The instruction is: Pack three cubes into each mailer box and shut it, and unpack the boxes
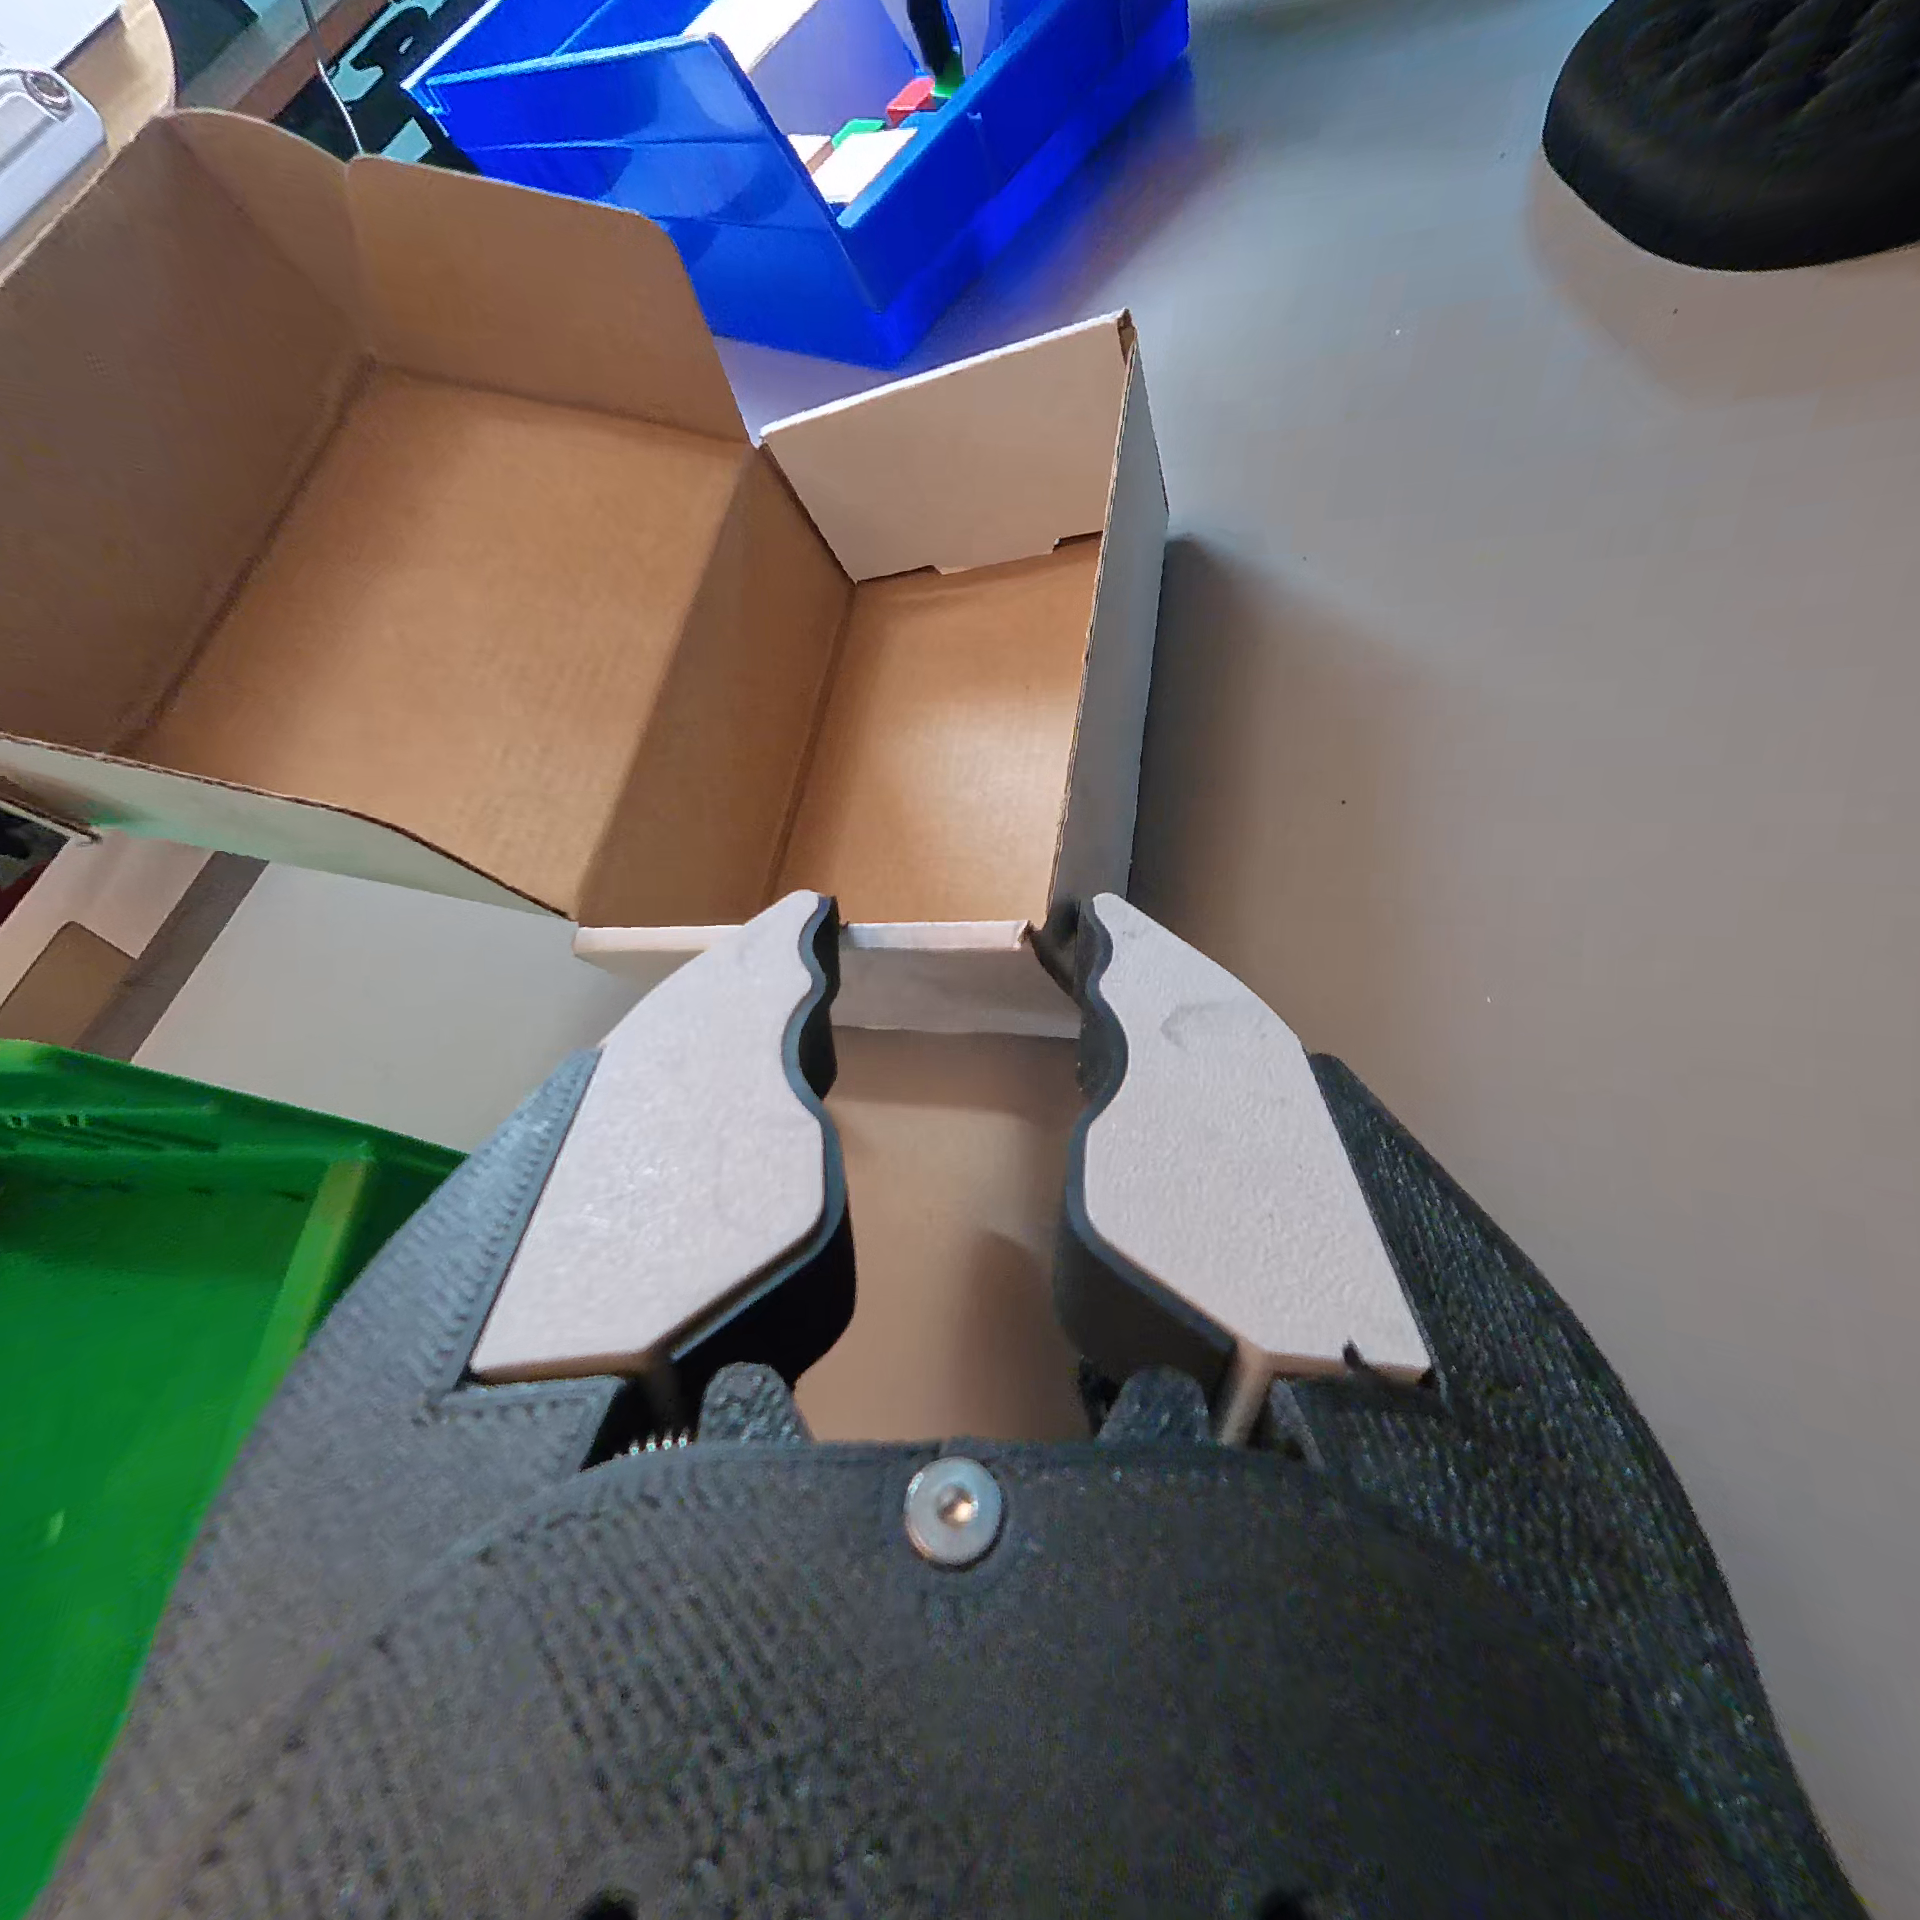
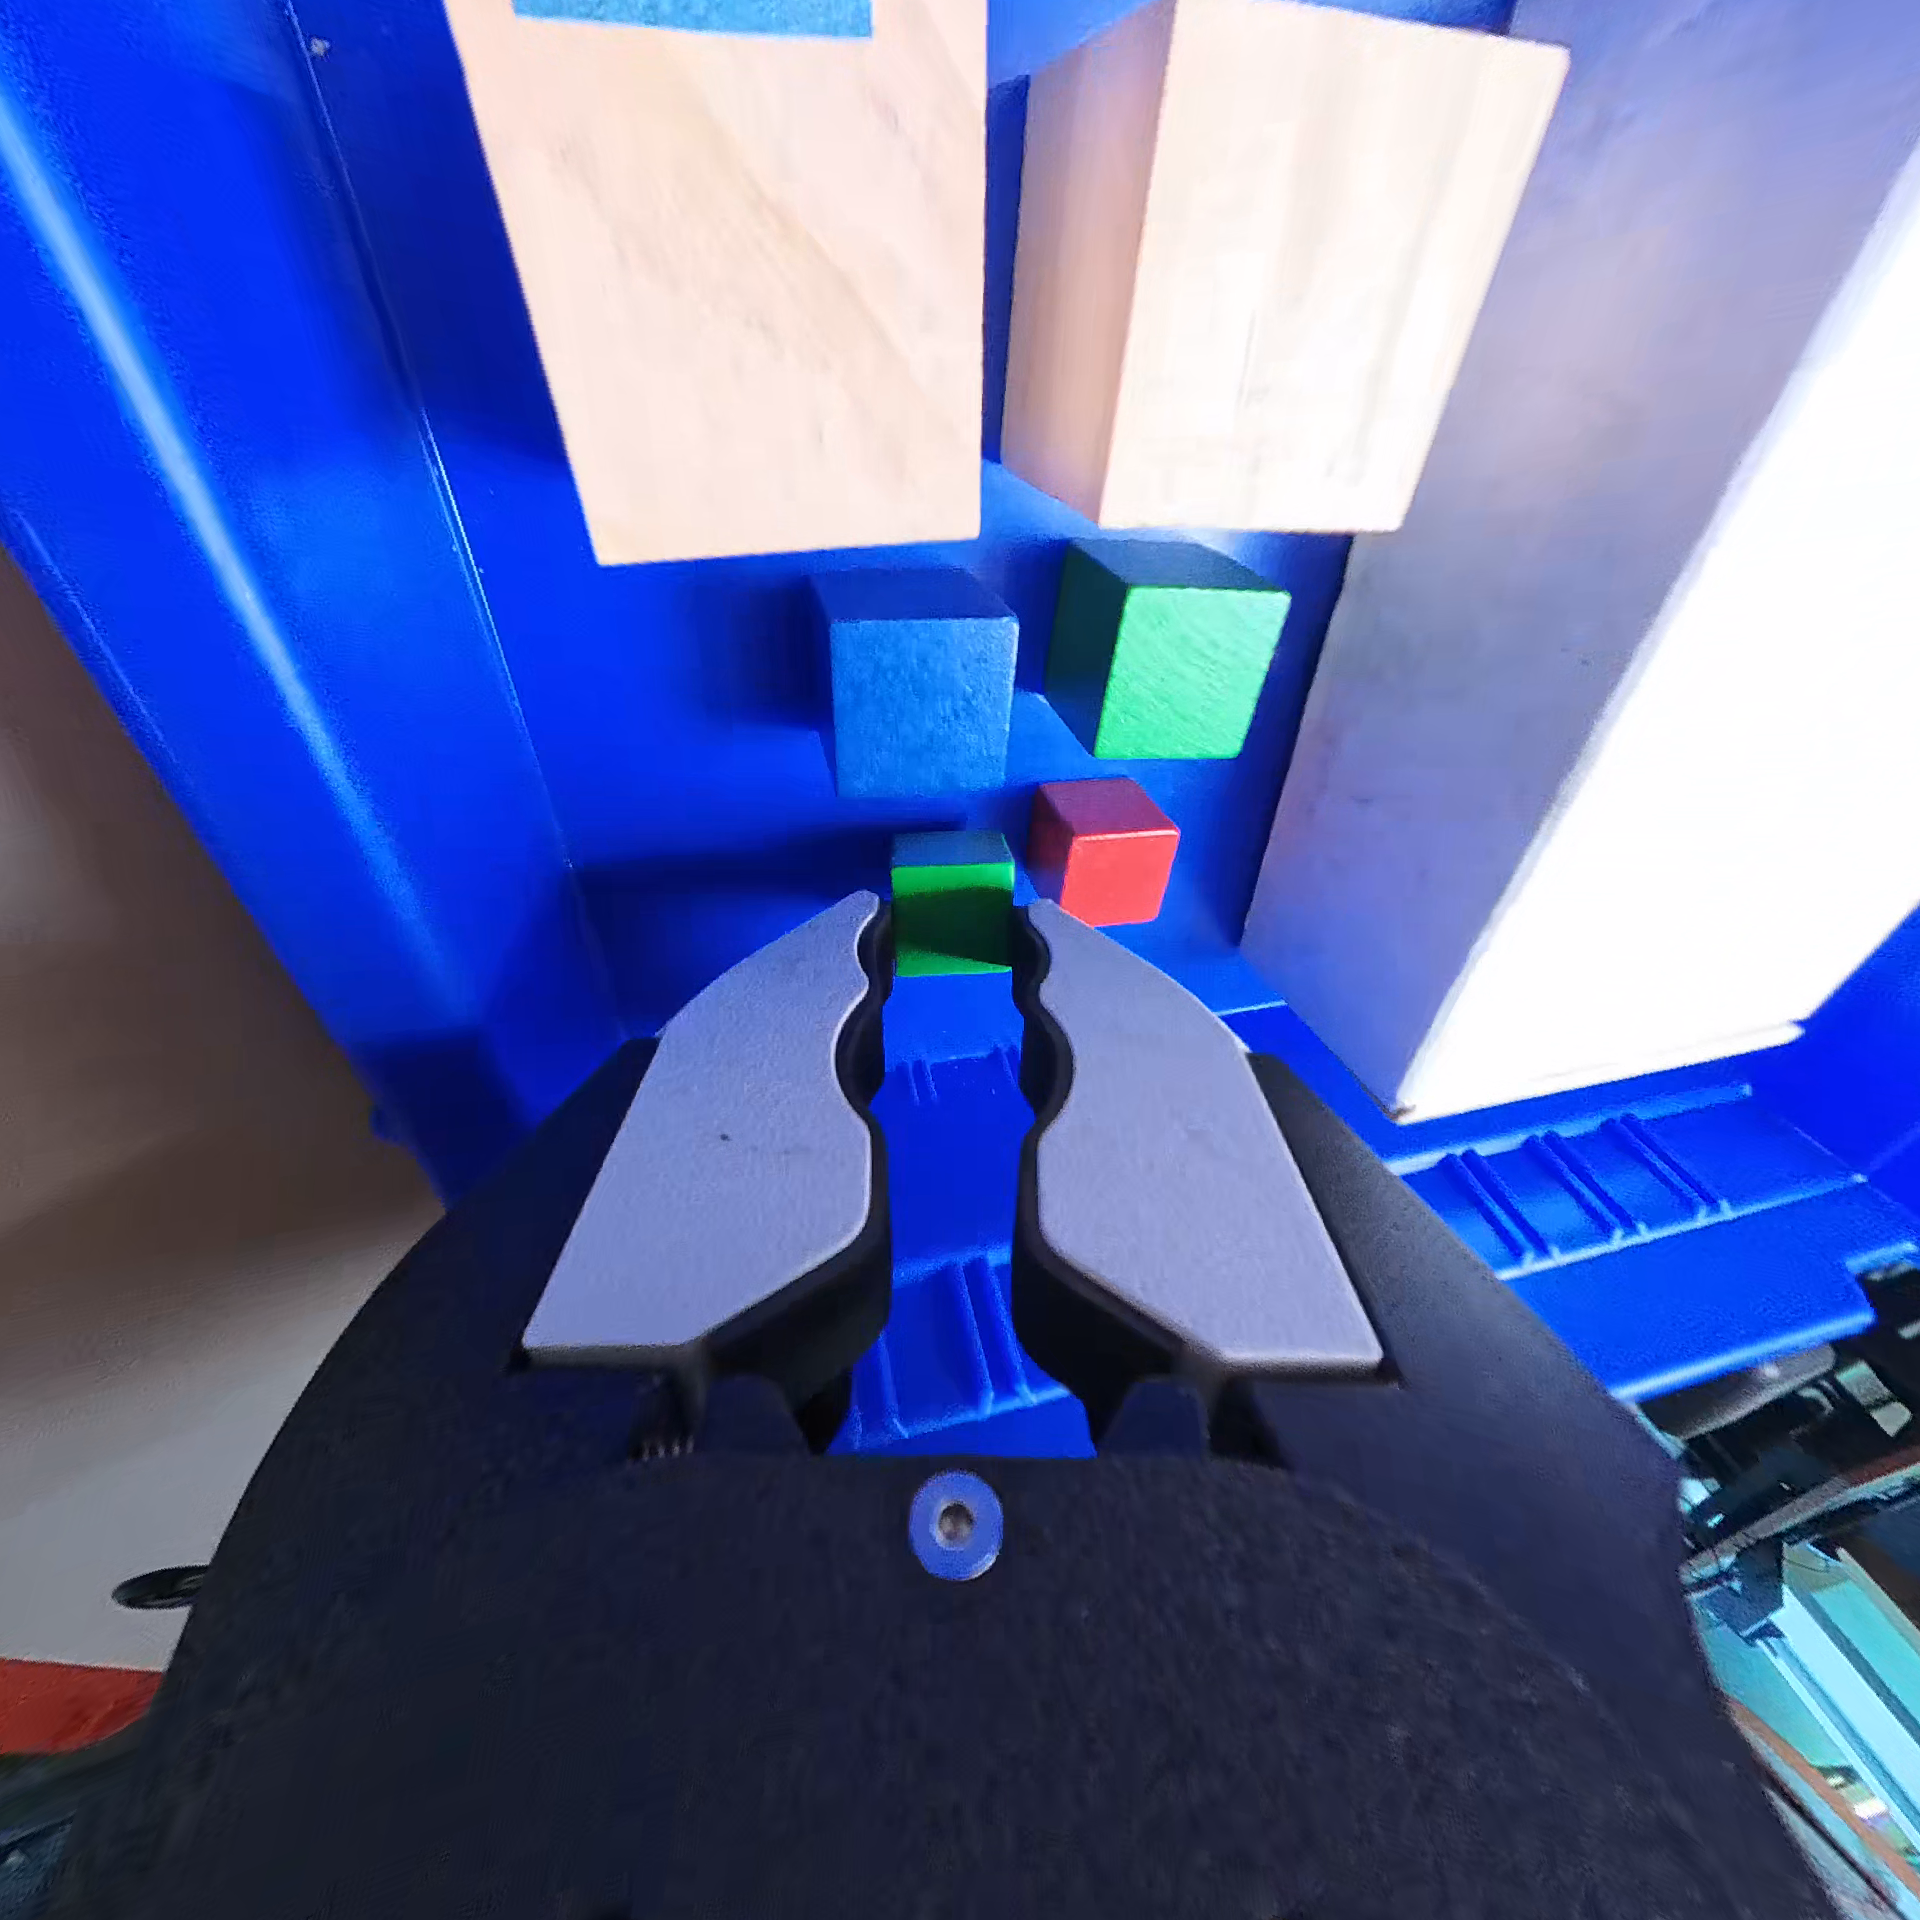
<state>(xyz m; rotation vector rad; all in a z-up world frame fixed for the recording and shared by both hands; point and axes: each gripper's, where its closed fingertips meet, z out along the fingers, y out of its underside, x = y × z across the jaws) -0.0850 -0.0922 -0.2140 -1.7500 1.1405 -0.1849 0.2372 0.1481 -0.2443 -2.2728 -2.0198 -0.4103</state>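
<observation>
The mailer box [image 1: 520, 623], white outside and brown corrugated inside, lies open and empty on the table, its lid tilted back at the far left. In the blue bin, a small green cube [image 2: 951, 904] sits nearest, a red cube [image 2: 1107, 852] just right, with a blue cube [image 2: 920, 686] and a larger green cube [image 2: 1174, 660] farther.

a workshop or lab: blue parts bin [image 1: 790, 208], green crate [image 1: 156, 1299], grey worktable [image 1: 1507, 831].
</observation>
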